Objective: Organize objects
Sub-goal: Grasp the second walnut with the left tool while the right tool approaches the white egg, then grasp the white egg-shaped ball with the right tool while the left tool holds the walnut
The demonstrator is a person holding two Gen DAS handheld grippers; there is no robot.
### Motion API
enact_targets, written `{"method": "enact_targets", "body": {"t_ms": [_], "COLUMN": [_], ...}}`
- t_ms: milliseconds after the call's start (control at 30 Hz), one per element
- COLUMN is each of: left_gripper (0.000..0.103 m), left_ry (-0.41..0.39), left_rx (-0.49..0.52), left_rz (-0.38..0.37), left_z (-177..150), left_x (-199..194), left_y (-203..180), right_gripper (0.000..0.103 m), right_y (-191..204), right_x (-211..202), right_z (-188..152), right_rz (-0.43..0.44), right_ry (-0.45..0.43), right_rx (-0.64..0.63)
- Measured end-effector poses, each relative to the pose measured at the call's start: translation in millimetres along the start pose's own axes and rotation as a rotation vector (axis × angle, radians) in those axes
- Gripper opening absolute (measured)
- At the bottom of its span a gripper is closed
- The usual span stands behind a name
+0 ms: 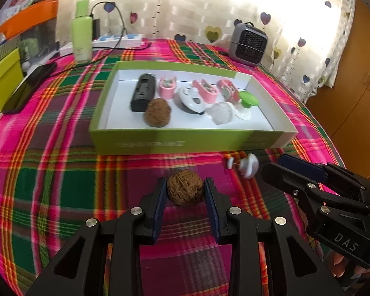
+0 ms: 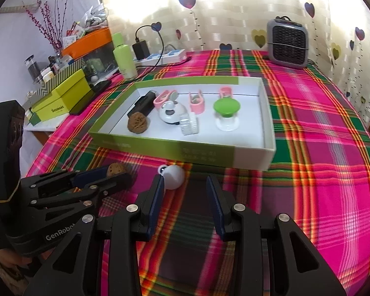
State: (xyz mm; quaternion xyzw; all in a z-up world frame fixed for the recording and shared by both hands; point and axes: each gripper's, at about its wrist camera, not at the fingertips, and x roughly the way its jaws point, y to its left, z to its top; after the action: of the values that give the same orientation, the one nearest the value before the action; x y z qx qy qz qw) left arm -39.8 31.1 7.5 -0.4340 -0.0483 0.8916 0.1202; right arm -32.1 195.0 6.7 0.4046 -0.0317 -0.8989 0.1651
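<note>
The left gripper sits low over the plaid cloth with a brown walnut between its two pads; the pads stand just beside the shell on either side, and whether they press on it cannot be told. The right gripper hangs with its fingers spread apart and nothing between them; a small white ball-shaped piece lies on the cloth just past its left finger.

Beyond both, a shallow green-walled box with a white floor rests on the pink, green and orange checks. Inside it are a second walnut, a black rectangular device, pink clips, a round white gadget and a green-topped knob.

At the far edge stand a pale green bottle, a white power strip with a black charger plugged in, and a small grey heater, all before a curtain printed with hearts.

Only the right wrist view shows the shelf at the left with its lime boxes, orange tray and red twigs. Only the left wrist view shows the dark phone lying flat, and a wooden cabinet at the right.
</note>
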Motion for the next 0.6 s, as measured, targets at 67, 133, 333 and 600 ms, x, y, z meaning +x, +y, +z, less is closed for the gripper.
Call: {"method": "enact_targets", "body": {"t_ms": [67,133,333,600], "left_gripper": [0.029,0.029,0.029,0.029], "left_ry": [-0.003,-0.005,-0.011,-0.017], "left_rx": [-0.008,-0.018,-0.020,-0.009], "left_rz": [0.004,0.004,-0.007,-0.038], "left_z": [-0.5,-1.1,-2.3,-2.1], "left_x": [-1.5,-3.2,-5.4,-4.5], "left_y": [5.2,10.9,18.9,22.8], "right_gripper": [0.037,0.037,0.037,0.037], "right_y": [2.5,5.2,11.4,15.0], "right_x": [3.5,7.9,17.8,28.6], "right_z": [0.2,0.3,1.7,6.8], "right_rz": [0.008,0.013,-0.002,-0.025], "right_ry": [0.007,0.017,0.035,0.057], "right_rx": [0.002,-0.002,-0.015,-0.011]}}
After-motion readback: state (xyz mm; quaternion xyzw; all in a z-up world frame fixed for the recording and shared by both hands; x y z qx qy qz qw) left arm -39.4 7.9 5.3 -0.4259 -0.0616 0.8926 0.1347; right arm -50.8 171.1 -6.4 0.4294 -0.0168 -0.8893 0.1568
